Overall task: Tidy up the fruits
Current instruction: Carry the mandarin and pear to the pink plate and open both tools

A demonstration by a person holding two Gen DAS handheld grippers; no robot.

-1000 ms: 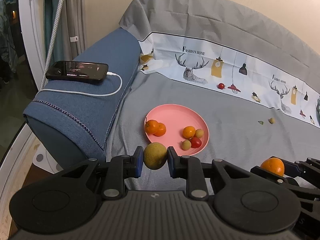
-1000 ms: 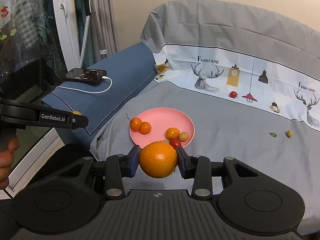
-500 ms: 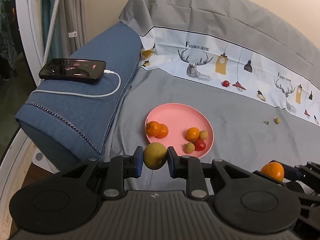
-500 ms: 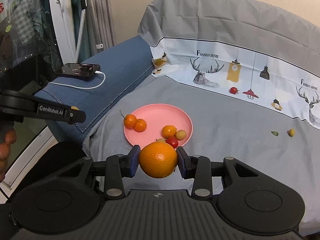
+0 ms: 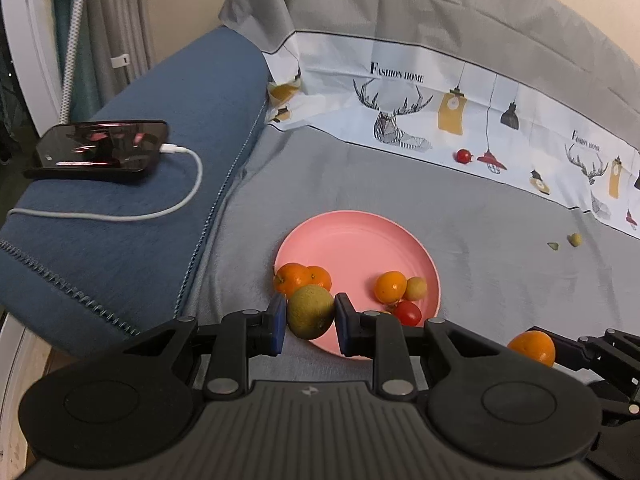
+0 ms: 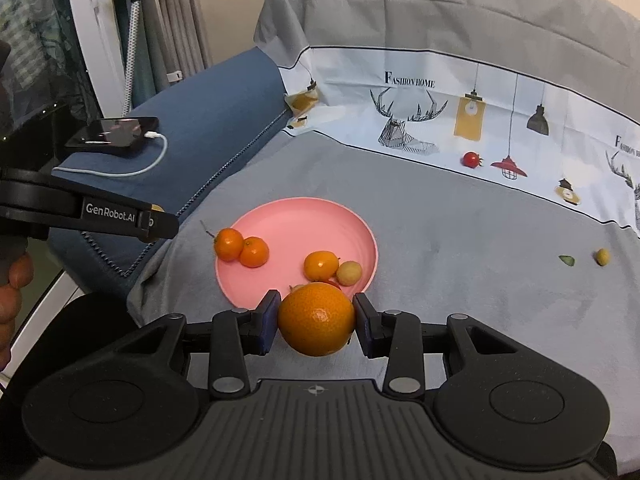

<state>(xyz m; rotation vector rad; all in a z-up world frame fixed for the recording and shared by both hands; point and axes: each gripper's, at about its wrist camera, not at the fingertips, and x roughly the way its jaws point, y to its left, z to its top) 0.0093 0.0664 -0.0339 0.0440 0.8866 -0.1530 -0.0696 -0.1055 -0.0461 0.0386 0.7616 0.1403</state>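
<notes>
Ahead of both grippers, several fruits are already gathered on the plate (image 6: 320,216), while a pear (image 5: 311,311) is gripped by the left gripper (image 5: 310,325), an orange (image 6: 317,319) by the right gripper (image 6: 316,326), and strays (image 6: 472,159) remain beyond.

I read "Fashion home" on the far printed cloth (image 6: 440,120) and "GenRobot.AI" on my left gripper (image 6: 116,216).

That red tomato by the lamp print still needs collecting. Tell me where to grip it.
Grip the red tomato across its round middle, coming from above. It is small and lies alone on the cloth with its stalk end sideways, so either side likely suits.
</notes>
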